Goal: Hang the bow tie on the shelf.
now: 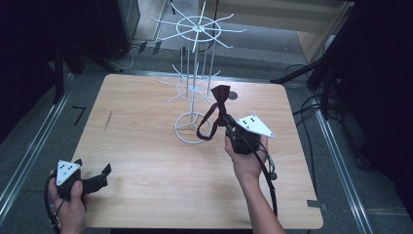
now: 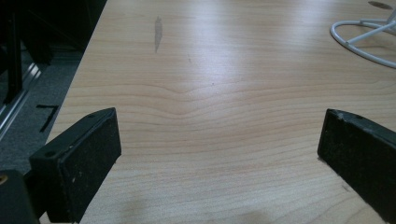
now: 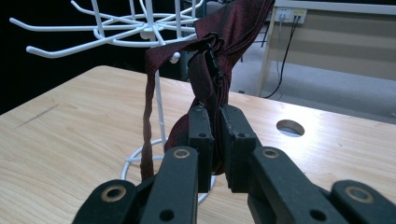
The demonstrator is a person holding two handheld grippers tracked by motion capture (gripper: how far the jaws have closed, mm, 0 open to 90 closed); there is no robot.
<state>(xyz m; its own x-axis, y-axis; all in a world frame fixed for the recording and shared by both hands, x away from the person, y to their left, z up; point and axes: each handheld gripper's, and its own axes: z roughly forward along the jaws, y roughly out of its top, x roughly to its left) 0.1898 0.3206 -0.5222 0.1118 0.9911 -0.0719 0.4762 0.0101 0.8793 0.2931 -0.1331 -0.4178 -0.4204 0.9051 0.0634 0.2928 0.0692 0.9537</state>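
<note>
The dark red bow tie (image 1: pixel 219 105) is pinched between the closed pads of the right claw (image 3: pixel 217 122) and held up beside the white wire rack (image 1: pixel 194 92), above the tabletop (image 1: pixel 146 156). By the look of it, the lifting is done and the hanging on a prong is left. The fabric is woven and limp, its strap a dangling loop. The left claw (image 2: pixel 219 154) is held wide open and empty, low over the pale wood grain.

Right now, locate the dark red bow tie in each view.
High view: the bow tie is right of centre, held up beside the white wire rack.
Left gripper view: it is not in this picture; the rack's base ring sits top right.
Right gripper view: centre, clamped between the jaws.
</note>
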